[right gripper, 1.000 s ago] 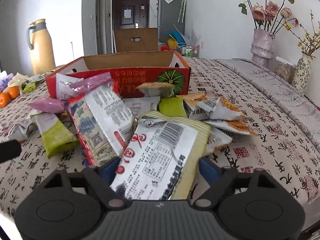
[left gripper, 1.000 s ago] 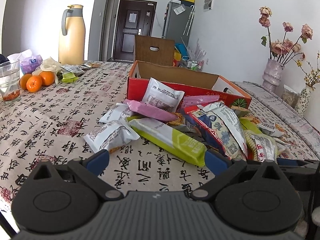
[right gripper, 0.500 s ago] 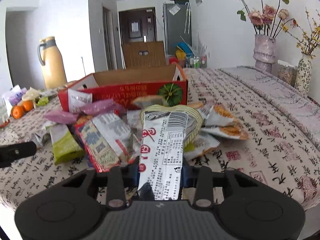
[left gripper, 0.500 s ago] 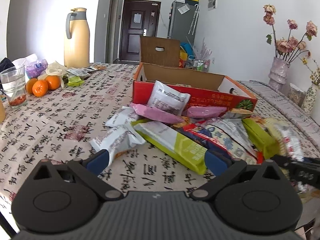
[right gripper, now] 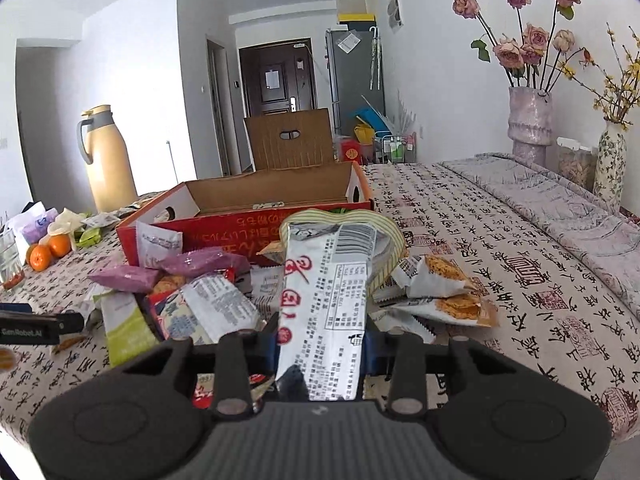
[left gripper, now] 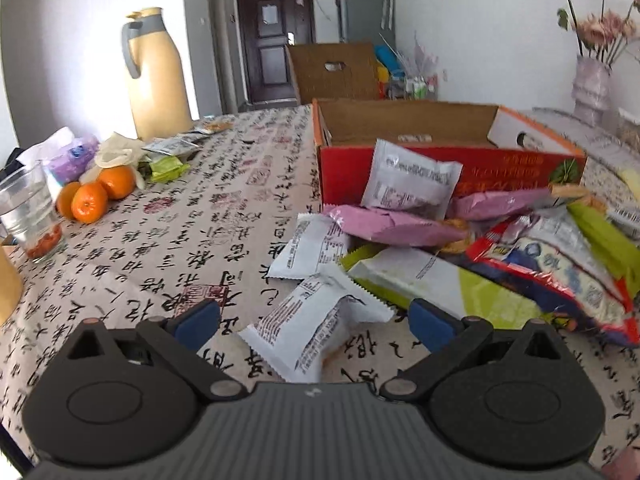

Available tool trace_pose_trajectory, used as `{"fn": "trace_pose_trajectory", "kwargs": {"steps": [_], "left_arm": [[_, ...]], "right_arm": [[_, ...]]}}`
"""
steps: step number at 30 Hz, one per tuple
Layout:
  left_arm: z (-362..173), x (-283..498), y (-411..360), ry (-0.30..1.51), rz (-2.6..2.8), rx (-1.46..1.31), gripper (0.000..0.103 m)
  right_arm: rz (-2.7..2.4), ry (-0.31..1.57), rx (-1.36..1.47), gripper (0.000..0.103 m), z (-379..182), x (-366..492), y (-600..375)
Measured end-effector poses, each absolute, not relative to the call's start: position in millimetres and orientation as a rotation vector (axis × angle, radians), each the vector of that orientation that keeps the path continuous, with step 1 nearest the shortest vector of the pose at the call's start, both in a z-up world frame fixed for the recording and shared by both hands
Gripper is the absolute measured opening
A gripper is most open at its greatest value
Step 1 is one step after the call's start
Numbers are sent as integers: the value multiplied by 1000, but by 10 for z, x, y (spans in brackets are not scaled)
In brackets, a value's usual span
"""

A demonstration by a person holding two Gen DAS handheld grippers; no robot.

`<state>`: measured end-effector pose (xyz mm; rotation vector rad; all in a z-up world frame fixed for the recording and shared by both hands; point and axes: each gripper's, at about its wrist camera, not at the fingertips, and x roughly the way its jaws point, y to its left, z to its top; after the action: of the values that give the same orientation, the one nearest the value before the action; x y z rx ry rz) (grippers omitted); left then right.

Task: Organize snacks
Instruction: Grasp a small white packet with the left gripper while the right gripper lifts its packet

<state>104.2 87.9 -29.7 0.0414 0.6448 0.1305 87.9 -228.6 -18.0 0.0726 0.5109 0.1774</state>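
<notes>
Calligraphy-print tablecloth covers the table; the red cardboard box serves as landmark. Right gripper: jaws clamped narrow on the striped snack bag, which stands nearly upright between the pads, clear of the pile. One second ago the jaws were wide with this bag lying flat under them; half a second ago they had closed. Now the bag is raised, its top edge level with the box's front wall. Judgement: grasp secured, transfer into the box is next. Left gripper: jaws wide apart, holding nothing, moved closer to the white wrapper that lies between the pads, in front of the box. The green-white bar lies just beyond. Remaining snack pile sits against the box front. Oranges lie well left of the box.
</notes>
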Motion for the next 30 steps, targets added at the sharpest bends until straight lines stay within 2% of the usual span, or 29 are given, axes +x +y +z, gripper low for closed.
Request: {"fn": "trace_pose_trajectory", "kwargs": {"steps": [2, 6, 9, 11, 14, 18, 30], "left_arm": [[-328, 1093, 892, 654, 120, 40, 97], [-366, 1183, 934, 675, 101, 15, 79], [-383, 1208, 949, 681, 91, 4, 71], [-378, 1202, 958, 681, 77, -6, 61], [-367, 1187, 961, 674, 71, -20, 59], [-346, 1152, 964, 668, 70, -38, 51], [-49, 1023, 865, 577, 73, -39, 49]], "right_arm": [[179, 515, 75, 37, -191, 913, -2267], [186, 511, 75, 37, -189, 956, -2235], [187, 512, 75, 37, -195, 984, -2226], [188, 515, 76, 37, -202, 995, -2225], [188, 518, 78, 37, -208, 1002, -2224], [193, 517, 81, 37, -211, 988, -2222], [219, 491, 85, 37, -138, 938, -2246]]}}
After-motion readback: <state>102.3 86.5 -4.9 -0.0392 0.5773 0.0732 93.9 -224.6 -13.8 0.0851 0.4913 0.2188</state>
